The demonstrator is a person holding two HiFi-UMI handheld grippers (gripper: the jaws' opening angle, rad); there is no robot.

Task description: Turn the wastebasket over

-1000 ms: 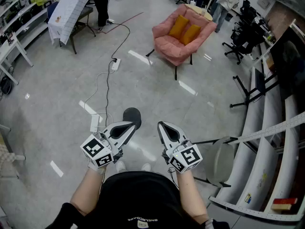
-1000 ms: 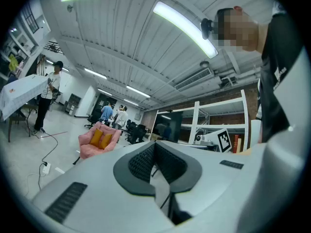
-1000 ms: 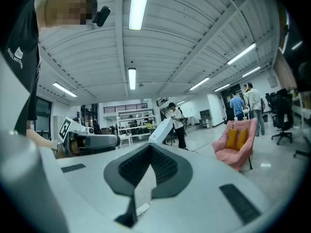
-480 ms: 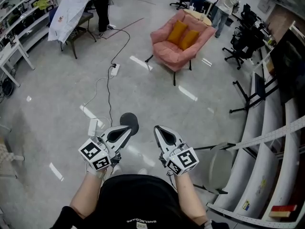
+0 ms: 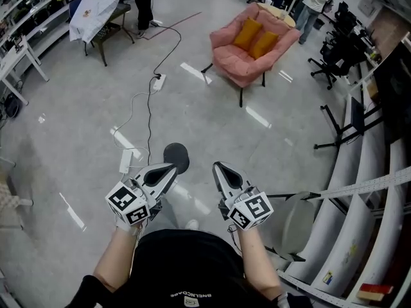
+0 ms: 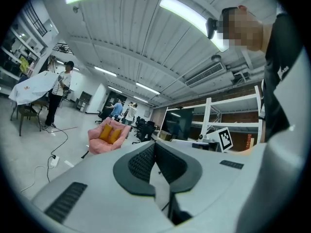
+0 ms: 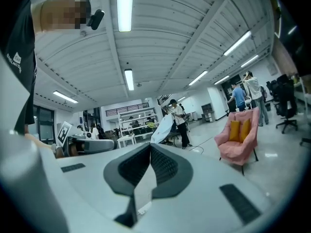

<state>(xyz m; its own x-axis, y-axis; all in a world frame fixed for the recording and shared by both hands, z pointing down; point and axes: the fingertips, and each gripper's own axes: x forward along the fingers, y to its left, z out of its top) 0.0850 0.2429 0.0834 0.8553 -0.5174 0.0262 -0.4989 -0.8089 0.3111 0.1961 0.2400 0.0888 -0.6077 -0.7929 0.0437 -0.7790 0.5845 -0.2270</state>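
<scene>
A dark round wastebasket (image 5: 176,153) stands on the grey floor, seen from above in the head view. My left gripper (image 5: 172,167) is held level with its tip just in front of the basket's near edge, and it hides part of the basket. My right gripper (image 5: 217,166) is level beside it, to the basket's right and apart from it. Both are shut with nothing between the pads. In the left gripper view the gripper (image 6: 154,144) points across the room, as does the gripper (image 7: 149,147) in the right gripper view. Neither view shows the basket.
A pink armchair (image 5: 253,43) with orange cushions stands ahead. A cable with a power strip (image 5: 158,82) runs across the floor to the basket's left. White shelving (image 5: 359,191) and a round seat (image 5: 297,220) are on the right. A cloth-covered table (image 5: 96,5) and people stand far back.
Both grippers have sunk and shifted a little, keeping side by side. Their jaws stayed shut. The wastebasket has not moved.
</scene>
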